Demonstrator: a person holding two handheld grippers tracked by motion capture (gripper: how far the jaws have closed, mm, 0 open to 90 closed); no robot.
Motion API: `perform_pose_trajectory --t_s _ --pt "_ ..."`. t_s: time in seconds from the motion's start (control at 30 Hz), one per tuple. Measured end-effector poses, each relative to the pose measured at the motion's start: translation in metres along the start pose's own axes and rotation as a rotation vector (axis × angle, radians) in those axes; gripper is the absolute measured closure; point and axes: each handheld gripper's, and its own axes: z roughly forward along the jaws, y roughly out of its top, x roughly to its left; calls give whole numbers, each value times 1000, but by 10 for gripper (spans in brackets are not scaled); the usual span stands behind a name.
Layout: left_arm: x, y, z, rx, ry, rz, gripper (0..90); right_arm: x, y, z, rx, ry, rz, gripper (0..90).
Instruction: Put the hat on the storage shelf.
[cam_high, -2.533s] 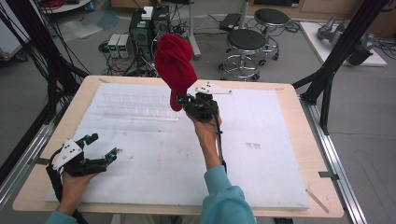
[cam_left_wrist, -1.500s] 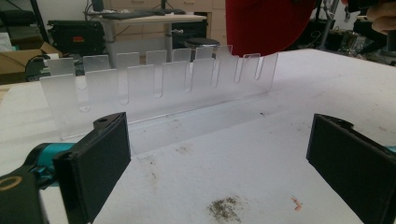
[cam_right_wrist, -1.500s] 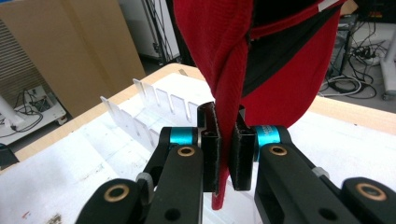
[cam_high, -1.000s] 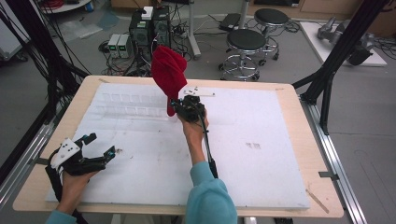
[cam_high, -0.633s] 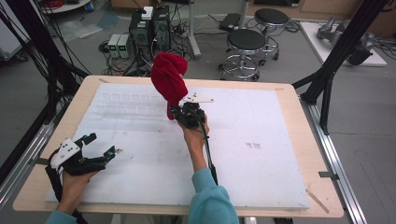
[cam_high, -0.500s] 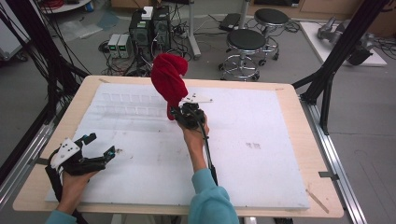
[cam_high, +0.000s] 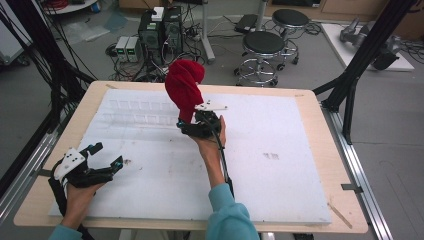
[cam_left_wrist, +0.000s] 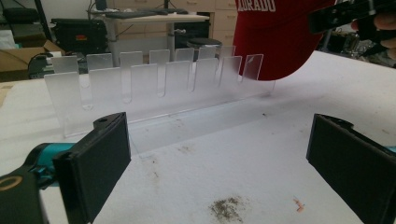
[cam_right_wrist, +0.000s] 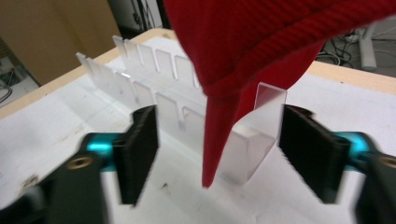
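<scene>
A red knit hat (cam_high: 184, 87) with white lettering hangs over the right end of a clear plastic rack (cam_high: 140, 112) of upright tabs. My right gripper (cam_high: 192, 127) is right by it. Its jaws have just been opening. In the right gripper view a red fold of the hat (cam_right_wrist: 219, 135) hangs between the wide-apart pads (cam_right_wrist: 140, 149) of the right gripper (cam_right_wrist: 217, 149), and neither touches it. My left gripper (cam_high: 107, 157) rests open near the front left of the table, with nothing between its pads (cam_left_wrist: 100, 163). It faces the rack (cam_left_wrist: 154, 84) and the hat (cam_left_wrist: 275, 42).
A white foam sheet (cam_high: 280, 165) covers the wooden table (cam_high: 320, 110); it has small dirt marks (cam_left_wrist: 226, 207). Beyond the far edge stand stools (cam_high: 265, 47), computer boxes (cam_high: 160, 27) and cables. Black frame posts (cam_high: 360, 60) flank the table.
The right hand has carried the hat left along the table to the rack's end. Over the last half second it barely shifted. The left hand has stayed put.
</scene>
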Motion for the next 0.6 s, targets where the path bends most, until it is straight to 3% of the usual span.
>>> perform_pose_trajectory --t_s 0.13,0.23,0.4,0.53,0.6 --pt "0 0 0 -2 0 -5 68 4 3 -12 17 -14 -18 113" --pt "1 0 0 -3 -4 -7 68 9 0 -29 -35 -35 -51 112" --pt "1 0 0 -5 -4 -9 67 7 -1 -58 -42 -44 -60 105" --pt "1 0 -1 -8 -4 -11 67 5 0 -93 -107 -59 -72 106" --pt "1 0 -1 -10 -2 -7 67 3 -5 -112 -179 -80 -93 106"
